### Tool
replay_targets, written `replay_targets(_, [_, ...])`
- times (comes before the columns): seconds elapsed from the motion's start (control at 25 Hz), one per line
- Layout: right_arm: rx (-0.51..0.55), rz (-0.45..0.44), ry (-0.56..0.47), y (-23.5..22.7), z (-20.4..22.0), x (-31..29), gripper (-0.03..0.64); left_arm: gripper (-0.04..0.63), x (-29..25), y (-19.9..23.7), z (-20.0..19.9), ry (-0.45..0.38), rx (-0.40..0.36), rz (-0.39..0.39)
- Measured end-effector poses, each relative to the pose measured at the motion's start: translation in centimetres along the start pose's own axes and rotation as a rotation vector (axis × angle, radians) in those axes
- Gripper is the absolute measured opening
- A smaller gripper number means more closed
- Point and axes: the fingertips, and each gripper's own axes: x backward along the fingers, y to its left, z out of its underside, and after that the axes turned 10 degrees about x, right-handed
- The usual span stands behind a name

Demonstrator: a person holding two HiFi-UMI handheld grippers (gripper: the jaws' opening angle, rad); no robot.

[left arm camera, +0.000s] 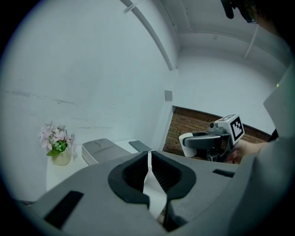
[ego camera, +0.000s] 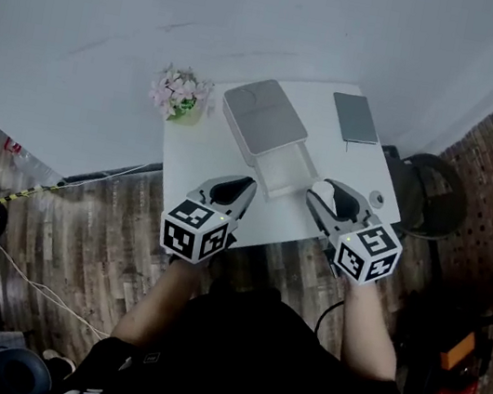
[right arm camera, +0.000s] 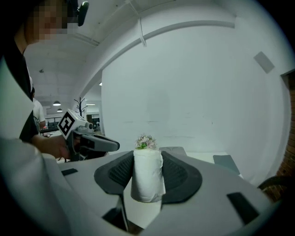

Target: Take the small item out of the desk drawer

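Jaws of right gripper [right arm camera: 147,159] pinch white roll [right arm camera: 147,180]; left gripper [left arm camera: 149,156] jaws pressed together, empty

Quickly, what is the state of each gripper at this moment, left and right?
Left gripper: closed, nothing between its jaws.
Right gripper: closed on a small white cylindrical roll.

1. I see a white table [ego camera: 178,159] set against the wall.
2. A flower pot [ego camera: 181,97] stands at its back left corner.
3. A grey drawer unit [ego camera: 262,120] sits mid-table, its drawer [ego camera: 287,172] pulled open toward me.
4. A flat grey pad [ego camera: 355,118] lies back right.
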Motion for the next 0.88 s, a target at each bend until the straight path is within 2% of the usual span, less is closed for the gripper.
replay_targets(0.28, [-0.075, 0.001, -0.115, -1.5, -1.0, 6.1, 0.172, 0.032, -0.5, -2.7, -1.2, -0.022, -0.046, -0.048])
replay_targets(0.48, [-0.12, -0.037, -0.21, -1.6, -2.4, 8.8, 0.172, 0.032, -0.7, -2.7, -1.6, -0.038, -0.051, -0.098])
replay_targets(0.68, [-0.107, -0.032, -0.274, -2.3, -3.6, 11.0, 0.172, 0.032, -0.3, -2.0, -2.0, -0.049, -0.04, -0.125])
replay_targets(0.88, [-0.118, 0.0, -0.35, -3.8, -4.5, 13.7, 0.172, 0.032, 0.2, -3.2, -3.0, -0.079, -0.076, -0.141])
